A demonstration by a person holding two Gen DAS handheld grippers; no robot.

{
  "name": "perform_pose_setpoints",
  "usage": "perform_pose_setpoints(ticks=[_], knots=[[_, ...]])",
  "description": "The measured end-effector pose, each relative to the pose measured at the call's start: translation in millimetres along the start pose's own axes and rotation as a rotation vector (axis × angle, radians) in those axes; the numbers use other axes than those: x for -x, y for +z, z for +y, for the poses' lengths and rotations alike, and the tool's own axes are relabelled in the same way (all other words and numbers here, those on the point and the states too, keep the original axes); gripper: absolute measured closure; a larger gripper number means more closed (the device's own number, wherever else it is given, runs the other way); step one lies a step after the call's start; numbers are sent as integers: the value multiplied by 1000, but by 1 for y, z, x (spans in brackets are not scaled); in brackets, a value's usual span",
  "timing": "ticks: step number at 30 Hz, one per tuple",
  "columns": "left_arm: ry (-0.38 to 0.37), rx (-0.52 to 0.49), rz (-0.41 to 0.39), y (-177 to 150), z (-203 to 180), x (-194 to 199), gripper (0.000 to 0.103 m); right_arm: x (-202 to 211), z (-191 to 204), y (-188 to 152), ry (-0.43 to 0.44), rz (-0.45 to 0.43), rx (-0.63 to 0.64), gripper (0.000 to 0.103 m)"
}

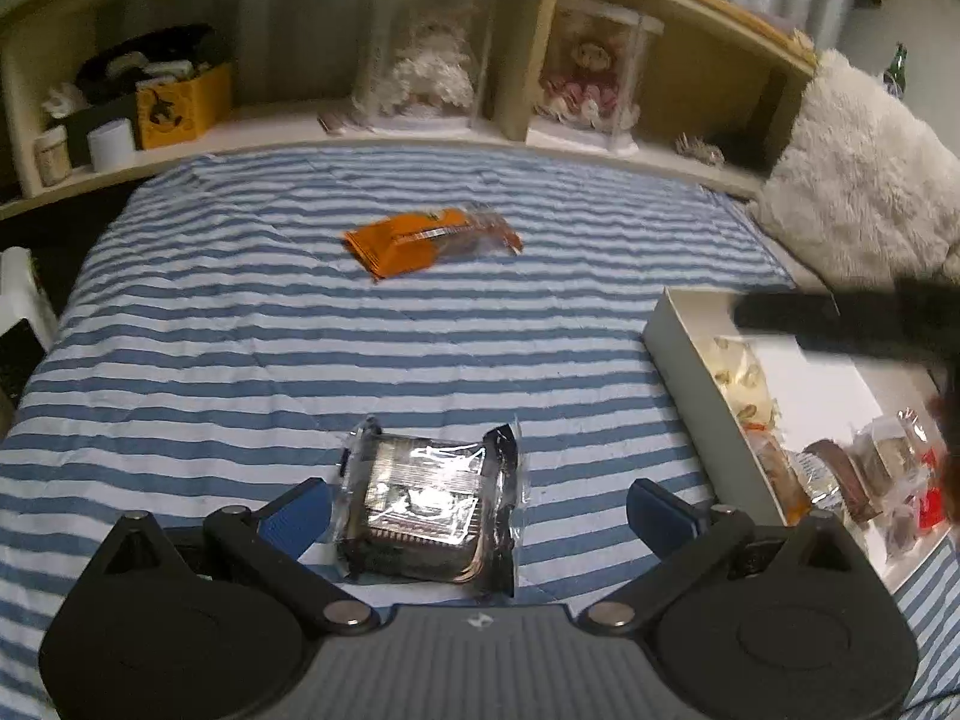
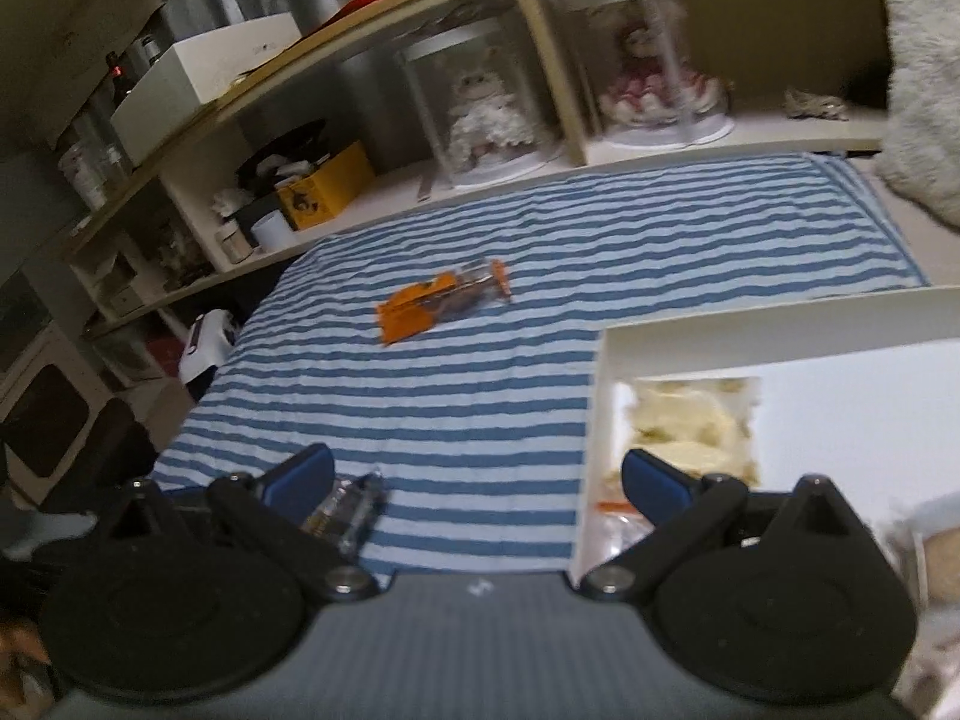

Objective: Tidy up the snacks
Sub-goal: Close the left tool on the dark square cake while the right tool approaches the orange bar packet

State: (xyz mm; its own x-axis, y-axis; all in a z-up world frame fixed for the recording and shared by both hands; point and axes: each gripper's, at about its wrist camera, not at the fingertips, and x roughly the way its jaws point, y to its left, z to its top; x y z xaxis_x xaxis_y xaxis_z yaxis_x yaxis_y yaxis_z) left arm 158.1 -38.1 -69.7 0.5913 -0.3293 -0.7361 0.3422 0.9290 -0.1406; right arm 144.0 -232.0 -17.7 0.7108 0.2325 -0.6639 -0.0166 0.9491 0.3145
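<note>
A dark snack in a clear wrapper (image 1: pixel 427 513) lies on the striped blanket between the fingers of my open left gripper (image 1: pixel 477 516), which do not touch it. An orange snack packet (image 1: pixel 429 237) lies farther back in the middle of the bed; it also shows in the right wrist view (image 2: pixel 441 299). A white box (image 1: pixel 672 354) at the right holds several wrapped snacks (image 1: pixel 840 471). My right gripper (image 2: pixel 477 483) is open and empty, straddling the box's left wall (image 2: pixel 591 438). The dark snack's edge (image 2: pixel 348 510) shows by its left finger.
A wooden headboard shelf (image 1: pixel 420 126) runs along the back with two dolls in clear cases, a yellow box and jars. A fluffy white pillow (image 1: pixel 858 174) lies at the right. The bed's left edge drops to clutter on the floor (image 2: pixel 204 342).
</note>
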Motion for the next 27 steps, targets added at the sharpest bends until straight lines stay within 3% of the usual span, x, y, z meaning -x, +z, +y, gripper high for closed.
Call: perform_pose_setpoints(ticks=[8, 13, 20, 24, 27], knots=[[35, -55, 83, -6, 1, -30, 0, -48, 31, 38, 14, -108, 102, 0], [70, -85, 89, -6, 2, -37, 0, -95, 40, 81, -13, -53, 132, 0], [12, 6, 114, -6, 20, -40, 0, -175, 33, 125, 25, 147, -172, 1], [-62, 118, 120, -3, 32, -40, 0, -214, 32, 134, 60, 217, -301, 2], [-60, 127, 114, -1, 32, -41, 5, -240, 25, 134, 58, 255, -399, 3]])
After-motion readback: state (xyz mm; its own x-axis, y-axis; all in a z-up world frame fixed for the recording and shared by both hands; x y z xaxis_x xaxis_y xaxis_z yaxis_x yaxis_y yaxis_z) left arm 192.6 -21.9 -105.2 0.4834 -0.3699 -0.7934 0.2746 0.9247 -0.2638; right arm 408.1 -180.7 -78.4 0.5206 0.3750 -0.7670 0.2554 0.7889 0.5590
